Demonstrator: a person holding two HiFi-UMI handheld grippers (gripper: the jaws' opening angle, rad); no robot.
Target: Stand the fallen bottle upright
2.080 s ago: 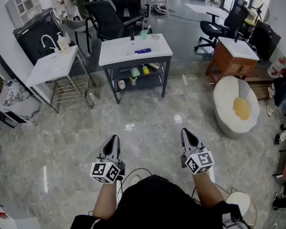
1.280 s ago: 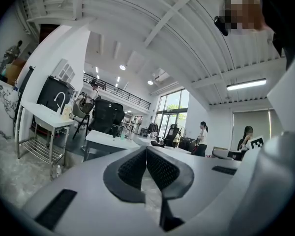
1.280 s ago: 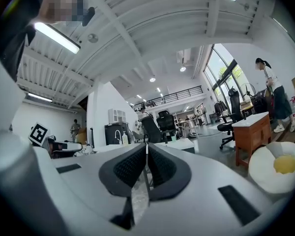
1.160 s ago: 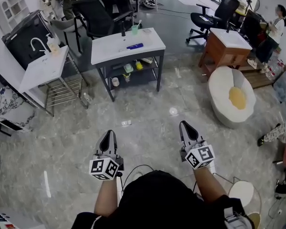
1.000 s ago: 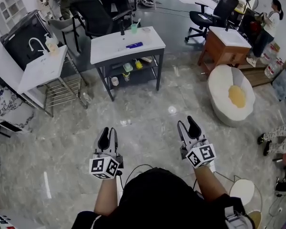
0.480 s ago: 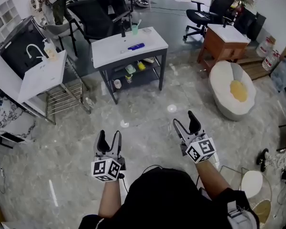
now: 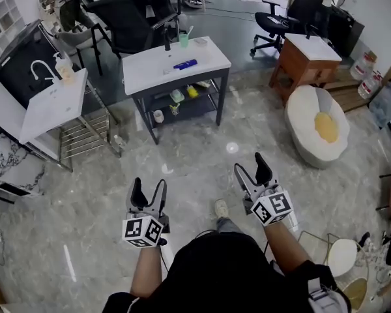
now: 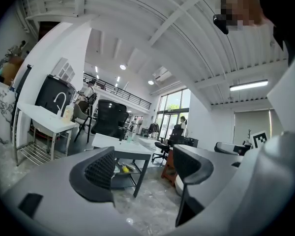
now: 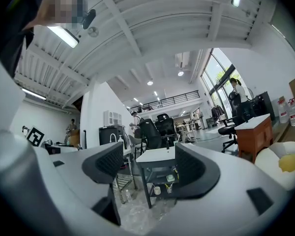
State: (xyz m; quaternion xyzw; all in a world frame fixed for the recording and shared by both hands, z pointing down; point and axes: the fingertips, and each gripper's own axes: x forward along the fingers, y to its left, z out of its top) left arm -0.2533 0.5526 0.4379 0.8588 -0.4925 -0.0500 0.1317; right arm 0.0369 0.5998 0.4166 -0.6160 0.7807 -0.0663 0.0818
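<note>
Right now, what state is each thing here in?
left gripper: open, empty, jaws just opened.
right gripper: open, empty, jaws just opened.
blue bottle: lying on its side on the table.
green cup: upright.
soap bottle: upright.

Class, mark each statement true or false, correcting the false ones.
1. The blue bottle lies on its side on the white-topped table. True.
2. The left gripper and right gripper have jaws apart, nothing between them. True; both have just been opening.
3. The right gripper touches the blue bottle. False: it is over the floor, well short of the table.
4. The table is bare beneath its top. False: its lower shelf holds small items.
</note>
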